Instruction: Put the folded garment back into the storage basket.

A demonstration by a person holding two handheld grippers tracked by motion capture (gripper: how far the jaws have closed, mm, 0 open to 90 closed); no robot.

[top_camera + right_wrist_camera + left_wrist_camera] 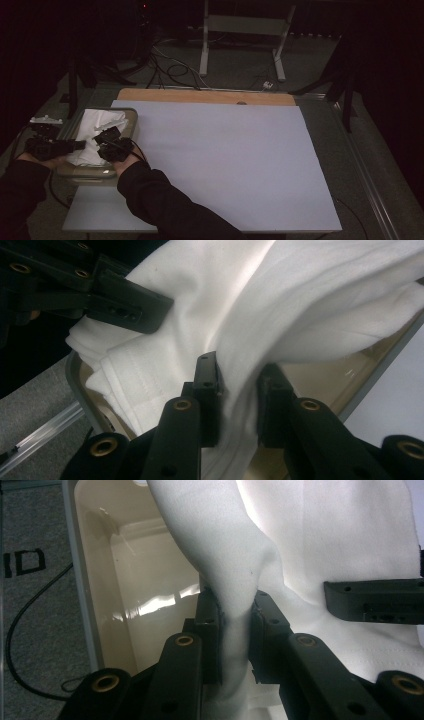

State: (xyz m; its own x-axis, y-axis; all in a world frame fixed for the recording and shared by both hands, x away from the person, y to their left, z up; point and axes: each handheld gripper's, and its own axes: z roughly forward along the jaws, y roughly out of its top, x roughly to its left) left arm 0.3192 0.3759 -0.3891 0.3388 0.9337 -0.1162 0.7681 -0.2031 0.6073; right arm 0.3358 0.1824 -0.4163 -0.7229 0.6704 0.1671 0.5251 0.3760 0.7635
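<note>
Both claws are gripping the white cloth (97, 131) lying bunched in the beige tub (131, 119) at the table's left edge: the left gripper (235, 617) and the right gripper (239, 385) are each pinching a fold tight between nearly closed jaws. The grasp looks done; lifting the cloth out and spreading it on the sheet (225, 160) is looking like what remains. The crumpled cloth is running lengthwise along the tub, toward the far side.
</note>
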